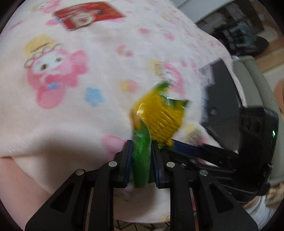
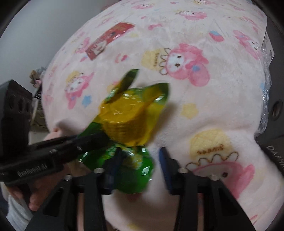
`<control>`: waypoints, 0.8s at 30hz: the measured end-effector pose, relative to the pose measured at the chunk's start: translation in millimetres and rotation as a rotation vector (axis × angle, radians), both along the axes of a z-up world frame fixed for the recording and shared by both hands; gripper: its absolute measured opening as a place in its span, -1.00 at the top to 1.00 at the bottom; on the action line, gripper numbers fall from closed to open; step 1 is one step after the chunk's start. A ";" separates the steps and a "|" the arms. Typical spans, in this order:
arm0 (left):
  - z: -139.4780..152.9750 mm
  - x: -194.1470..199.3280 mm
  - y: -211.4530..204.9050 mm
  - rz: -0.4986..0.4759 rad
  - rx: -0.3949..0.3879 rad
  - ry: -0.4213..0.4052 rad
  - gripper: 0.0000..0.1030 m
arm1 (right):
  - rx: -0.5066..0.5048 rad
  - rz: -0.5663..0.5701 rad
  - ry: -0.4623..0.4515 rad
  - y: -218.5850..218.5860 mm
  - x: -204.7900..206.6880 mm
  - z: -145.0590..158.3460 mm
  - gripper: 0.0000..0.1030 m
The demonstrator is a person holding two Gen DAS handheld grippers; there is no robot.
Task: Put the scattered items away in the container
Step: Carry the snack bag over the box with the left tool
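Currently the left hand-held gripper (image 1: 141, 156) is clamped on the green end of a yellow-and-green snack packet (image 1: 156, 117), which is held up off the pink cartoon-print blanket (image 1: 71, 110). Both views are motion-blurred around the packet.

Right hand-held gripper (image 2: 140, 163): its fingers stand apart with the packet's green lower part between them; one blue pad (image 2: 164, 165) shows bare on the right side, clear of the wrapper. Judged not gripping, jaws spread. From the right wrist view the left tool comes in from the left edge, pinching the packet low on its left side, with a person's hand (image 2: 35, 195) behind it.

Other items: a red flat packet (image 1: 88, 15) lies on the blanket, well apart from both tools, toward the far side. So at least that one is not in any container.

Container: a grey-rimmed bin with a dark lining (image 1: 248, 85) sits at the right edge of the left wrist view, beside the blanket. Likely the target, but I cannot confirm it, and its contents are not visible.

Progress, as a judgement: one packet in hand and in the air, not yet in the bin; one red packet lying out. How many items already went in cannot be told. Whether the packet is being passed between tools or merely carried is unclear.
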State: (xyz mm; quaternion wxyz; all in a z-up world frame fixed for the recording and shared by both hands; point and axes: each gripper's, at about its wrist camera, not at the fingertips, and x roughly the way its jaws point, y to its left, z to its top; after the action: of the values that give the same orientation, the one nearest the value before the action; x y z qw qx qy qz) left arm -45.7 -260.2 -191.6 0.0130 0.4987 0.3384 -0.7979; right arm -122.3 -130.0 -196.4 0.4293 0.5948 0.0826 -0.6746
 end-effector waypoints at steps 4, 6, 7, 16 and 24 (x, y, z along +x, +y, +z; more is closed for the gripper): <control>33.8 4.4 14.7 -0.038 -0.038 0.069 0.64 | -0.026 0.004 0.014 18.8 4.1 19.1 0.64; 50.3 2.3 22.1 -0.057 -0.027 0.111 0.64 | -0.062 -0.025 0.015 36.7 2.6 34.1 0.64; 60.3 -1.5 29.0 -0.071 -0.026 0.137 0.64 | -0.079 -0.046 0.028 47.7 1.5 43.7 0.64; 137.0 -50.6 102.9 -0.246 -0.014 0.312 0.64 | -0.230 -0.231 0.149 146.9 -8.4 130.4 0.64; 148.3 -115.3 184.1 -0.391 0.050 0.349 0.64 | -0.184 -0.399 0.255 228.4 -38.2 153.3 0.64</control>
State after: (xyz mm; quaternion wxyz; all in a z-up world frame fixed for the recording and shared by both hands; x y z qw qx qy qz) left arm -161.0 -76.2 -43.3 -0.2122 0.4097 0.2524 -0.8505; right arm -160.5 98.3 -43.1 0.3258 0.4678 -0.0447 -0.8204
